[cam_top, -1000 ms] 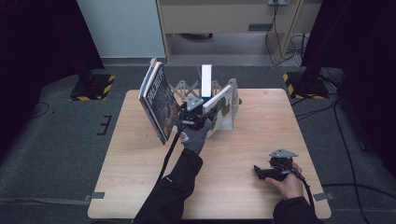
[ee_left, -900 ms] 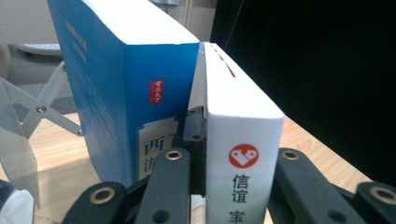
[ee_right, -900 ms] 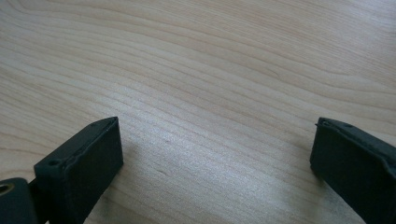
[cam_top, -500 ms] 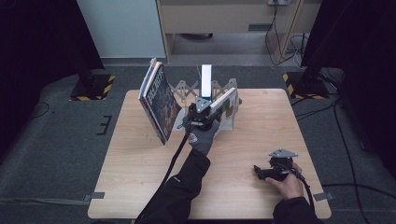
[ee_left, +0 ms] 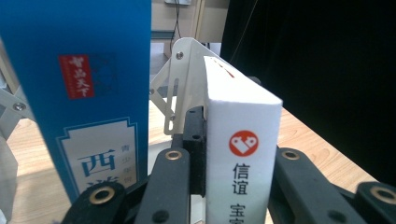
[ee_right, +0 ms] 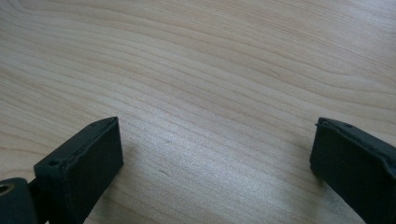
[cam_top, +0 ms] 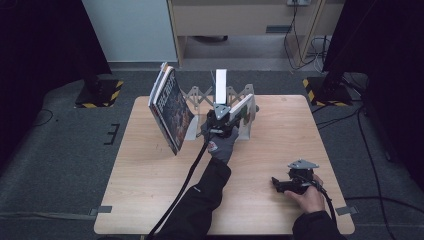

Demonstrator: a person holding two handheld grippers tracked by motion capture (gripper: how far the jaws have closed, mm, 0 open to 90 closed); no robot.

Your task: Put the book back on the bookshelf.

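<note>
In the high view the left gripper [cam_top: 223,121] sits at the middle of the frame, at the white folding rack [cam_top: 248,107] on the tabletop [cam_top: 150,185]. Its jaws pinch a white book [ee_left: 243,154], which leans tilted in the rack. Just beside it, left of centre in the left gripper view, a blue book [ee_left: 88,84] stands upright. A stack of magazines [cam_top: 170,107] leans at the rack's left end. At lower right, the right gripper [cam_top: 292,182] rests on the tabletop, its jaws spread wide over bare wood.
</note>
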